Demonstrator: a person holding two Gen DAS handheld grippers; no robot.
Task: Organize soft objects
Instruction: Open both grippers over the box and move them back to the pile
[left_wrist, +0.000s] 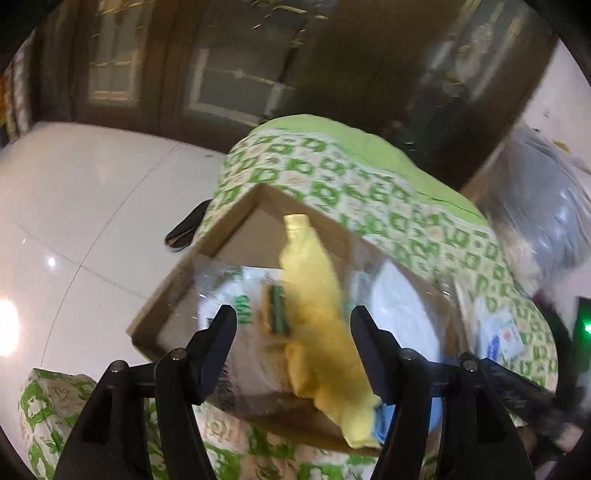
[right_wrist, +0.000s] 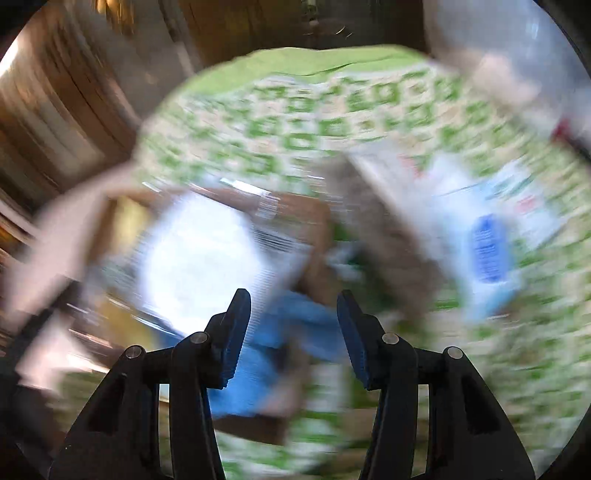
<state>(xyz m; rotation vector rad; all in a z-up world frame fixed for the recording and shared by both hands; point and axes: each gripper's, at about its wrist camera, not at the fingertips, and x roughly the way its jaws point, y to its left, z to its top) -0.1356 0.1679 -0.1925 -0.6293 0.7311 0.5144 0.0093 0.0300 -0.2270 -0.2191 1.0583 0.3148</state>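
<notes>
My left wrist camera sits just behind my left gripper (left_wrist: 293, 325) and looks forward along its 2 fingers, tilted down and close over an open cardboard box (left_wrist: 162, 295) on a green-patterned bedcover (left_wrist: 369, 184). Beyond the cover it takes in pale floor tiles (left_wrist: 74, 206) and dark wooden doors (left_wrist: 155, 66) at the far side. My right wrist camera sits the same way behind my right gripper (right_wrist: 293, 325), pitched more steeply down and close to the same cover (right_wrist: 295, 122); its picture is heavily blurred. The 2 views share the box (right_wrist: 295, 210), the bedcover, and a blue cloth (right_wrist: 280, 332) at the box's near corner (left_wrist: 391, 417).
</notes>
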